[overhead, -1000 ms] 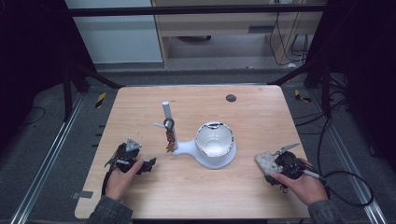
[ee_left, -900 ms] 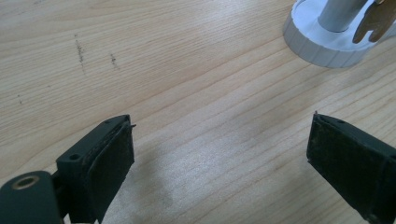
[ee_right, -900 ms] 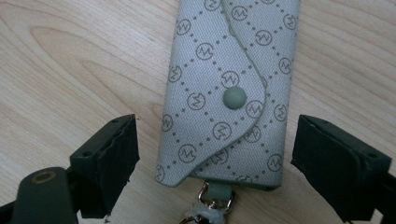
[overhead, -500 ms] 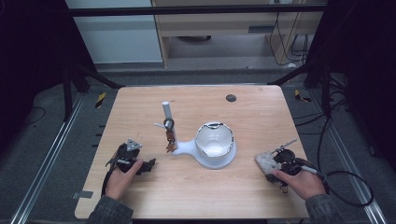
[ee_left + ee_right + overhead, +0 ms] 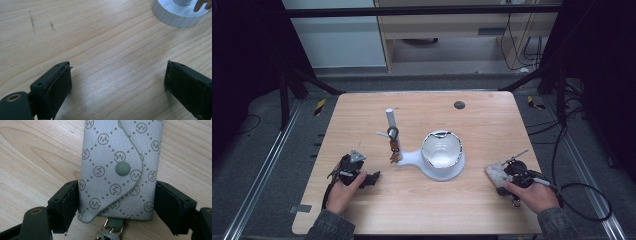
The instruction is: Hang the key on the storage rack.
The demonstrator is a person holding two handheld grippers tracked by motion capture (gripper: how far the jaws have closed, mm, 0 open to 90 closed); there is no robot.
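Observation:
A grey patterned key pouch (image 5: 117, 170) with a snap button and a metal clip lies on the wooden table (image 5: 472, 125). My right gripper (image 5: 117, 186) is shut on it, one jaw pressing each side. From above, the pouch (image 5: 493, 172) is at the front right, in the right gripper (image 5: 498, 176). My left gripper (image 5: 371, 179) rests at the front left. Its jaws stand wide apart over bare wood in the left gripper view (image 5: 117, 66). Mid-table stands a white stand (image 5: 414, 159) with a bowl (image 5: 441, 149) and a post (image 5: 390, 120). Small brown items (image 5: 394, 151) hang from it.
A small black disc (image 5: 459, 105) lies near the table's far edge. The ribbed white base (image 5: 175, 15) of the stand is ahead and to the right of my left gripper. Cables (image 5: 582, 200) trail off the right side of the table.
The right hand has shifted slightly left with the pouch in its gripper. The left hand has stayed put.

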